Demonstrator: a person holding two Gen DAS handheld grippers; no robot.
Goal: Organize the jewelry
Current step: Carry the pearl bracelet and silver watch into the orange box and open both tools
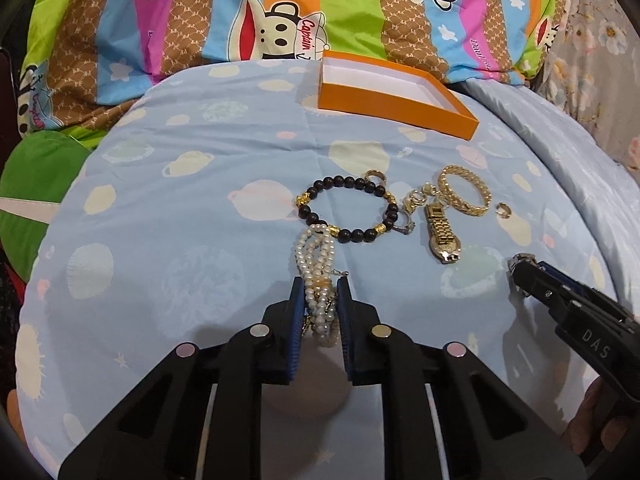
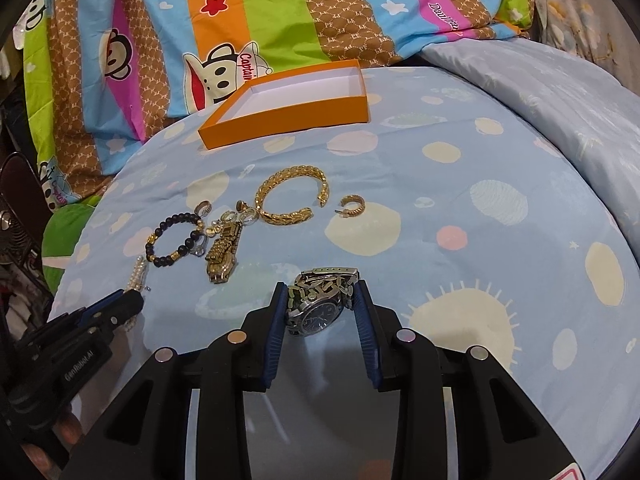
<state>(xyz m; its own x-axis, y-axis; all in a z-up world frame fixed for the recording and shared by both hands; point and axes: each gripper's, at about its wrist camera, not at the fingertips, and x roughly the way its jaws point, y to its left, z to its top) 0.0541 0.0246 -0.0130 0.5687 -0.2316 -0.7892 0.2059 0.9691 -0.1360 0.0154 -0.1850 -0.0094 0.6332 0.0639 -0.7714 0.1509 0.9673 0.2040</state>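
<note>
Between grippers, gold watch [image 1: 443, 236], beaded bracelet [image 1: 344, 210], orange box [image 1: 394, 98] beyond

On the bed [image 1: 180, 152], the box [image 1: 394, 98] sits toward the far edge, just before the quilt [image 1: 200, 20]. Nearer lies a row of jewelry: the bead bracelet [image 1: 346, 208] on the left, the 2 rings [image 1: 412, 200] and the small watch [image 1: 442, 236] in the middle, the chain bangle [image 1: 466, 194] to their right, and the hoop earring [image 1: 501, 210] farthest right. The pearl strands [image 1: 316, 280] lie before the bead bracelet, touching it. The large watch [image 2: 320, 304] sits toward the near edge, before the bangle.
</note>
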